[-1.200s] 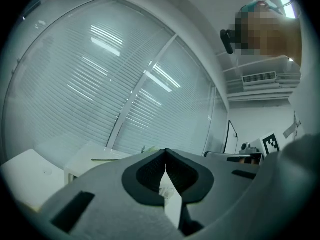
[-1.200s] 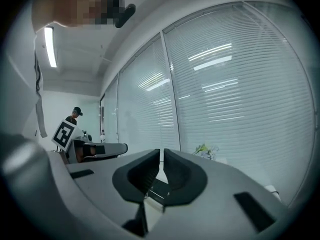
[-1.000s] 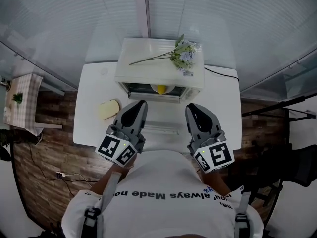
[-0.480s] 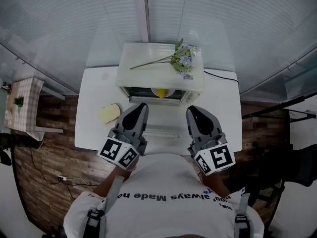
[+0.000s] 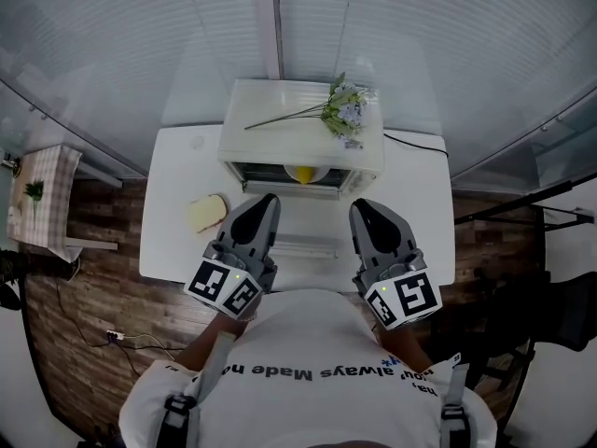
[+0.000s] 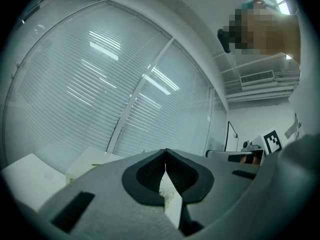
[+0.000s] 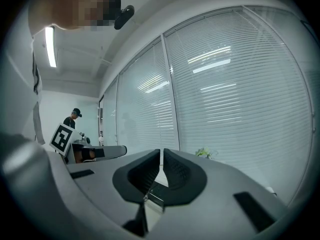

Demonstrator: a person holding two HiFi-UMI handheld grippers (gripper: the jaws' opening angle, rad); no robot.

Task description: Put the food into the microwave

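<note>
Left hand-held gripper (image 5: 267, 200) and right hand-held gripper (image 5: 360, 205) remain closed, empty, barely shifted, above the near edge of the counter (image 5: 168, 241).

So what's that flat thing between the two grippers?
The microwave's open door, folded down flat, lies between the left gripper and the right gripper. The head view shows it.

The head view looks steeply down from high above the microwave (image 5: 301, 138), holding its whole table (image 5: 168, 241). The 2 gripper views sit low in front of the microwave, near it, tilted up toward the blinds (image 6: 90, 84) behind it, which all 3 views share.
</note>
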